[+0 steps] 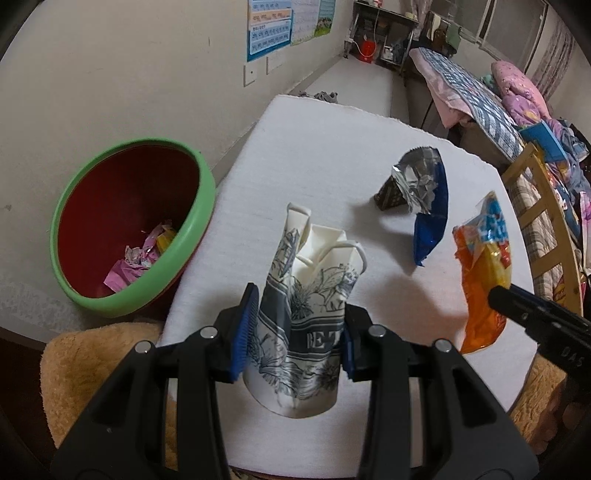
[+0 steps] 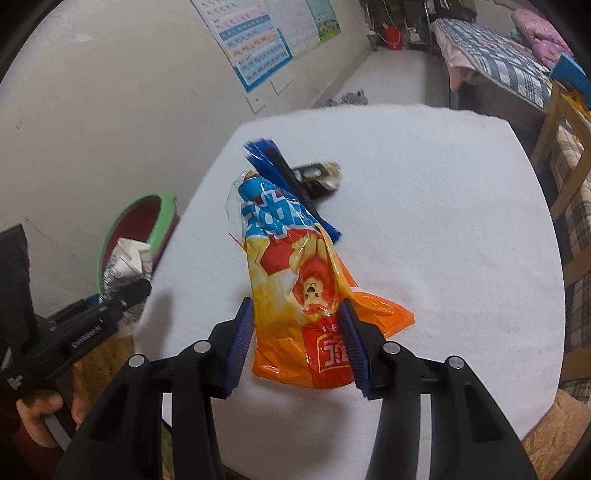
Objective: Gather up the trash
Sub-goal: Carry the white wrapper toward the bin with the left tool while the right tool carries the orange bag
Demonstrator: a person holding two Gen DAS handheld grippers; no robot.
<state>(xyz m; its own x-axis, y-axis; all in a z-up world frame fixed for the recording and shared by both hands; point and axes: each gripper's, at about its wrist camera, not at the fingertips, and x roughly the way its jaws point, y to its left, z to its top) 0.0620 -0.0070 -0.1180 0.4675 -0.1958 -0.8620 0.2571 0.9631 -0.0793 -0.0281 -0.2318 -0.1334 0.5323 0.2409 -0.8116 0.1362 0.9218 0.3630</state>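
My left gripper (image 1: 295,332) is shut on a crumpled white paper cup with a grey flower print (image 1: 306,295), held just above the white table (image 1: 314,147); the cup also shows in the right wrist view (image 2: 125,262). My right gripper (image 2: 299,343) is closed on an orange and yellow snack bag (image 2: 295,280), lifted off the table; the bag also shows in the left wrist view (image 1: 484,266). A blue foil-lined wrapper (image 1: 424,195) and a small dark carton (image 1: 388,194) lie on the table beyond. A red bin with a green rim (image 1: 129,229) holding paper scraps stands left of the table.
A tan fuzzy cushion (image 1: 96,369) lies under the table's near edge. A wooden chair (image 1: 546,221) and a bed with blankets (image 1: 480,92) are on the right. The wall with posters (image 1: 280,26) is on the left.
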